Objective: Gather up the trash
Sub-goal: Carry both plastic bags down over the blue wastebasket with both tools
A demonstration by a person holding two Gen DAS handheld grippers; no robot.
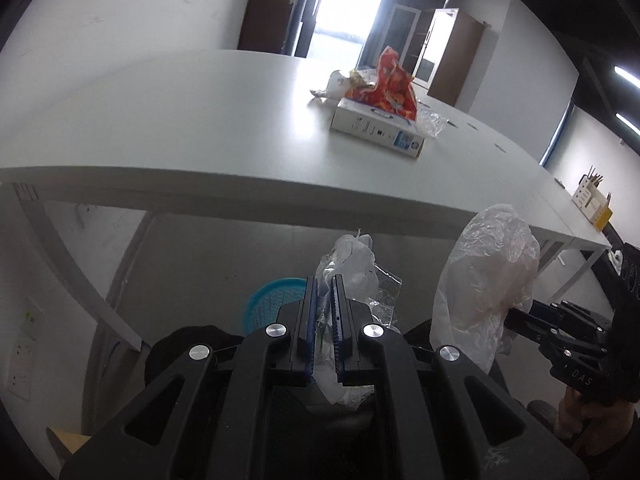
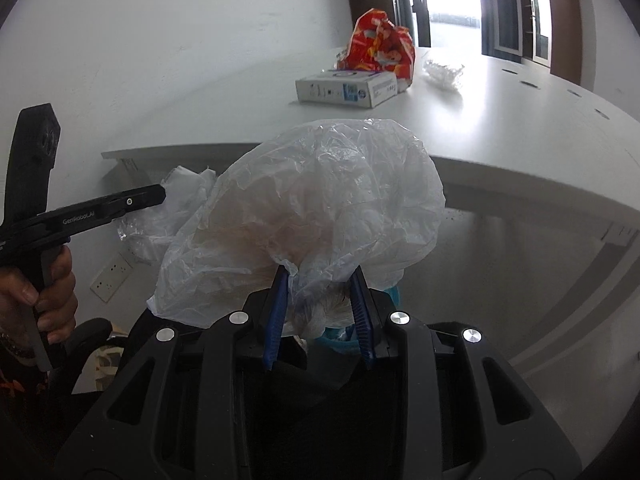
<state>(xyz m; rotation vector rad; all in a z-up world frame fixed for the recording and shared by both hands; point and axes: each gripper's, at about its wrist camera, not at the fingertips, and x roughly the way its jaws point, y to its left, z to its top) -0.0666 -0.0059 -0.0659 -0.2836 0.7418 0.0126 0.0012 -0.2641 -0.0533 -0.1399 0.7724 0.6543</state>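
Note:
My left gripper [image 1: 325, 280] is shut on a crumpled clear plastic wrapper [image 1: 352, 268], held below the white table's front edge, above a blue plastic basket [image 1: 268, 300]. The right gripper [image 2: 320, 276] is shut on a big translucent white plastic bag [image 2: 312, 208] with brownish contents; that bag [image 1: 488, 272] also shows at the right of the left wrist view. On the table lie a red printed snack bag [image 2: 380, 46], a white cardboard box [image 2: 344, 89] and a clear crumpled wrapper [image 2: 442, 70]. Part of the blue basket [image 2: 340, 342] peeks out under the big bag.
The long white table [image 1: 180, 120] spans both views, its metal legs [image 1: 60, 256] at the left. A white wall with sockets [image 2: 110, 276] stands behind. A dark chair [image 2: 88, 332] sits low left. A hand [image 2: 52, 292] grips the left gripper's handle. Cabinets [image 1: 444, 48] flank a bright doorway.

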